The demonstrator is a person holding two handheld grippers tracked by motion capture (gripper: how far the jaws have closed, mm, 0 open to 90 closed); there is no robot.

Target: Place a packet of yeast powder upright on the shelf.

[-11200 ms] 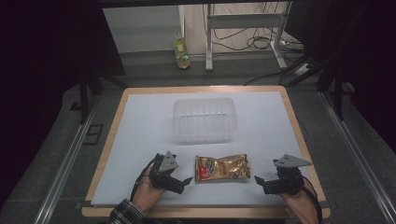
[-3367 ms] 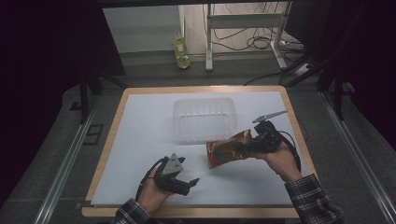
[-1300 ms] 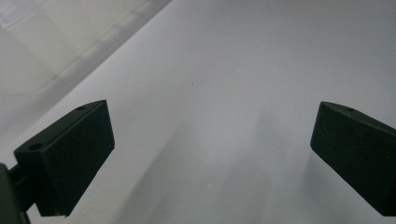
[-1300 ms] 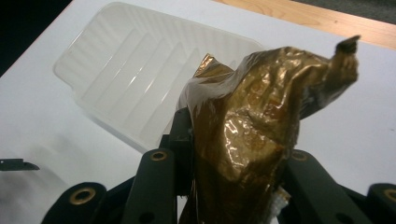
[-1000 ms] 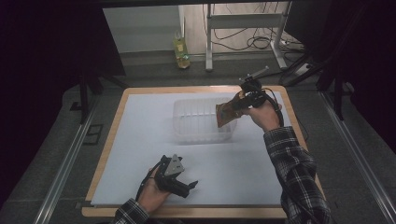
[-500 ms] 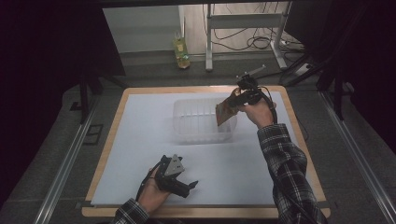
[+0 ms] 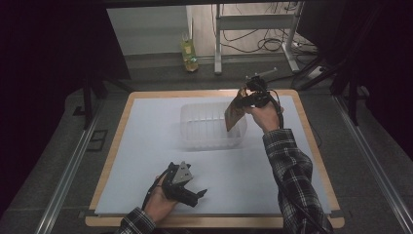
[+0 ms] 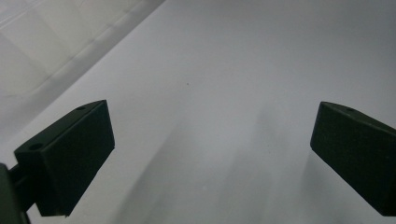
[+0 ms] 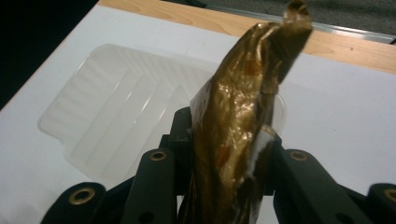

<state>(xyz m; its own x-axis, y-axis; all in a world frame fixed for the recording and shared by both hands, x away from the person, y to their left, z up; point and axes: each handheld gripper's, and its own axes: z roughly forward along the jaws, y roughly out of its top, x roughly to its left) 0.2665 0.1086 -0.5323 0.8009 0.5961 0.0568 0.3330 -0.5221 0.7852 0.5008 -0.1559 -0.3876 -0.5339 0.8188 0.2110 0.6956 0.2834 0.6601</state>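
Right gripper (image 7: 246, 100) clenched on a gold snack packet (image 7: 234, 113), held in the air over the right end of the clear plastic tray (image 7: 210, 127). Left gripper (image 7: 187, 190) rests on the white table (image 7: 146, 126) near the tray's front side, jaws spread, nothing between them.

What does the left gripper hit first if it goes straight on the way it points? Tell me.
Most likely the white table sheet. The left gripper has open jaws aimed low across bare sheet; the clear plastic tray sits off to the side, though depth is hard to judge.
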